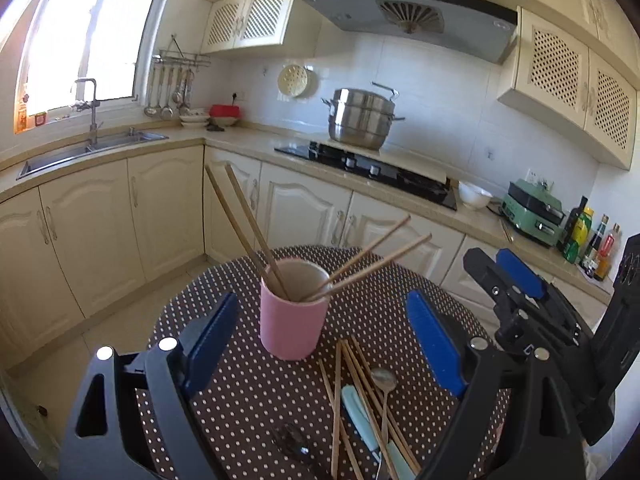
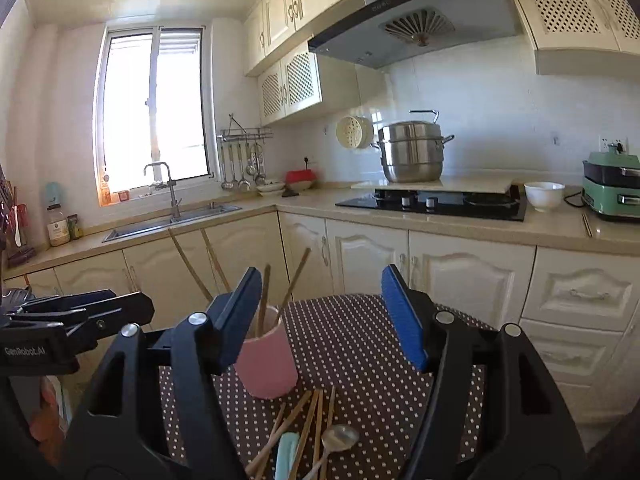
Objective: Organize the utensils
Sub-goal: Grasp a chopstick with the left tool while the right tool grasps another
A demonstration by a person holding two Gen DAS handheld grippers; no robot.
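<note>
A pink cup (image 1: 290,316) stands upright on the round dotted table (image 1: 248,392) and holds several wooden chopsticks (image 1: 240,224). In front of it lies a loose pile of chopsticks (image 1: 340,392), a metal spoon (image 1: 384,378) and a pale blue handled utensil (image 1: 358,408). My left gripper (image 1: 324,344) is open and empty, hovering above the pile, just in front of the cup. My right gripper (image 2: 324,320) is open and empty, to the right of the cup (image 2: 266,364), above the pile (image 2: 308,420) and spoon (image 2: 340,436). The right gripper also shows in the left wrist view (image 1: 516,280).
Kitchen counter behind with a sink (image 1: 92,148), a stove (image 1: 372,170) with a steel pot (image 1: 362,118), a white bowl (image 1: 474,196), a green appliance (image 1: 534,212) and bottles (image 1: 588,240). A small dark object (image 1: 294,440) lies on the table near the pile.
</note>
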